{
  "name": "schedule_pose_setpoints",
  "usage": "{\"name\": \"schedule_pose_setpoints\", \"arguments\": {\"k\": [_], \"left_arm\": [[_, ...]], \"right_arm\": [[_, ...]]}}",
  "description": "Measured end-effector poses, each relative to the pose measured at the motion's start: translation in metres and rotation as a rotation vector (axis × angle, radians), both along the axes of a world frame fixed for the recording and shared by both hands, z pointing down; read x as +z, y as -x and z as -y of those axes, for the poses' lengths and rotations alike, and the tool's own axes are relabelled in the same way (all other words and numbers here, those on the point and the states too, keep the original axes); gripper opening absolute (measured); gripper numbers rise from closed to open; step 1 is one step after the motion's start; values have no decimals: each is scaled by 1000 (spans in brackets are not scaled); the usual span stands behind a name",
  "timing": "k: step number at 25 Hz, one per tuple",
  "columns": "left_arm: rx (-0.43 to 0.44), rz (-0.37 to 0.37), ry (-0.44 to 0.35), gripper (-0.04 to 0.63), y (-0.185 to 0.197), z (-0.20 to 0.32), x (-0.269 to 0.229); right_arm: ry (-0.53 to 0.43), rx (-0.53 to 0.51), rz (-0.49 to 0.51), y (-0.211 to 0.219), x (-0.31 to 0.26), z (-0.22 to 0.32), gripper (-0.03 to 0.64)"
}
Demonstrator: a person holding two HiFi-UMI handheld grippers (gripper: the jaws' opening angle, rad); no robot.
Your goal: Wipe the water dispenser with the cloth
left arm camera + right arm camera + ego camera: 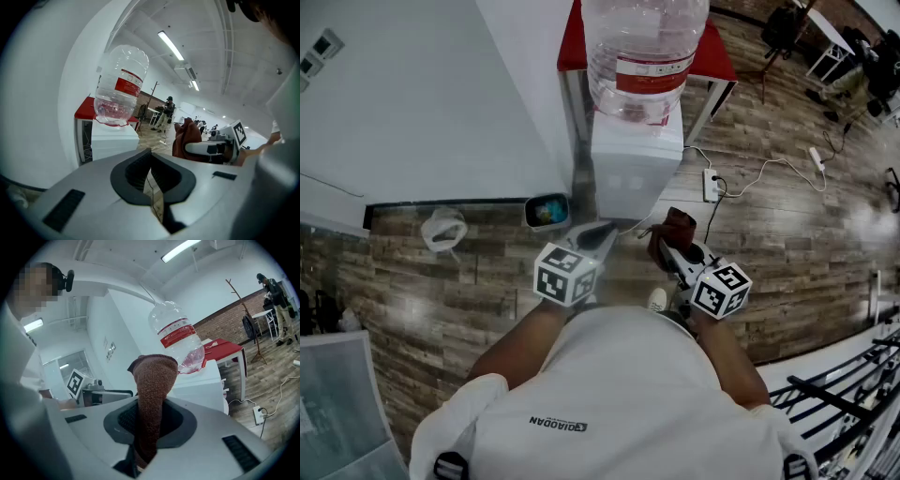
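The white water dispenser (pixel 633 164) stands by the wall under a clear bottle (pixel 642 52) with a red label. My right gripper (pixel 667 251) is shut on a brown cloth (pixel 675 228), held just right of the dispenser's front. In the right gripper view the cloth (pixel 151 399) rises folded from between the jaws, with the dispenser (pixel 204 385) and bottle (pixel 178 341) behind. My left gripper (pixel 602 234) is shut and empty, just in front of the dispenser's base. The left gripper view shows the dispenser (pixel 114 138), the bottle (pixel 120 86) and the cloth (pixel 187 138) in the right gripper.
A red table (pixel 712 58) stands behind the dispenser. On the wooden floor lie a power strip (pixel 711 185) with white cables, a small bin (pixel 547 211) and a crumpled plastic bag (pixel 442 230). The white wall (pixel 422 94) runs along the left. A metal railing (pixel 844 403) is at bottom right.
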State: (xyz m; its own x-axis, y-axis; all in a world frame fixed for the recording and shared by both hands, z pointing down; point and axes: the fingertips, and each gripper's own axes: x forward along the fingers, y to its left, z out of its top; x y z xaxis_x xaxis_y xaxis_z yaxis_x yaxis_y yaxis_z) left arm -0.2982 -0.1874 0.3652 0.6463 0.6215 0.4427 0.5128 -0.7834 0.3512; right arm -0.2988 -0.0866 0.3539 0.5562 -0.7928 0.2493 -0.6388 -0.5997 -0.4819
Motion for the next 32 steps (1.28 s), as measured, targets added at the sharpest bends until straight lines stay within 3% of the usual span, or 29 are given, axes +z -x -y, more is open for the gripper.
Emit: {"name": "schedule_pose_setpoints", "arguments": {"k": [7,12,18,32], "left_arm": [[-2,3,2,-11,-2,3,0],[-4,10,14,-11,-2,2,2],[-9,10,12,-11,-2,5,3],[0,5,28,-11,5,32,5]], "right_arm": [[1,1,4,-1,0,2,58],[-62,-24,20,2,-5,6,58],[-41,-53,8,6,-4,13,58],[-35,13,55,9,5,32,58]]}}
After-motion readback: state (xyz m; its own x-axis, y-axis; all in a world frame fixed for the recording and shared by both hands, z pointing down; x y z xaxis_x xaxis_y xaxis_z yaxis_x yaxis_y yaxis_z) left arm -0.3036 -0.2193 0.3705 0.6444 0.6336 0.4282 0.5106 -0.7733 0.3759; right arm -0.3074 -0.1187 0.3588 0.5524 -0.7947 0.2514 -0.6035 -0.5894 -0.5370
